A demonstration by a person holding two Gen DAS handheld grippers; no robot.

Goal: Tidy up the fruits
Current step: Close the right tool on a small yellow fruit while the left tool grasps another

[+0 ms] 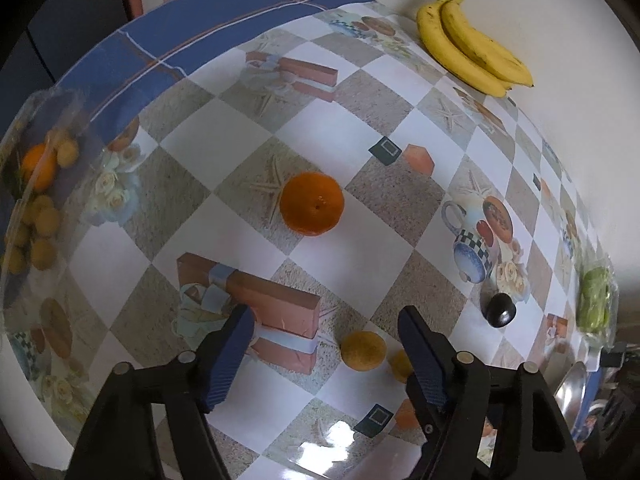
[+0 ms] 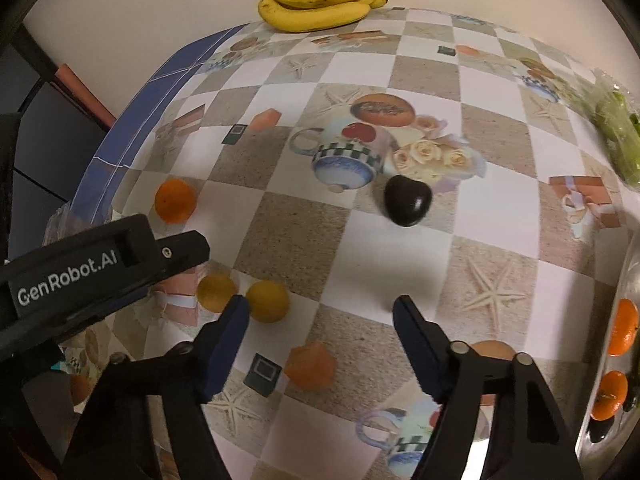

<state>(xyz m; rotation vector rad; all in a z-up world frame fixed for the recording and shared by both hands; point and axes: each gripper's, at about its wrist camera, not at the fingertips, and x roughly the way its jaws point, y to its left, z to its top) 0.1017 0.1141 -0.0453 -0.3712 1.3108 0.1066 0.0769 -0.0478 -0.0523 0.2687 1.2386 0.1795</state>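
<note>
Checkered tablecloth (image 1: 360, 240) — pale wall (image 2: 160, 20).

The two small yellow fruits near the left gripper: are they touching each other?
Apart. The right wrist view shows a narrow strip of tablecloth between one yellow fruit and the other yellow fruit.

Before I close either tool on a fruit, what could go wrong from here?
1. The two small yellow fruits lie almost touching; closing the left tool on one could knock the other rolling.
2. The right tool hangs open over bare tablecloth, so closing now grabs nothing.
3. The dark plum and the orange are round and loose; a glancing touch may send them rolling.
</note>
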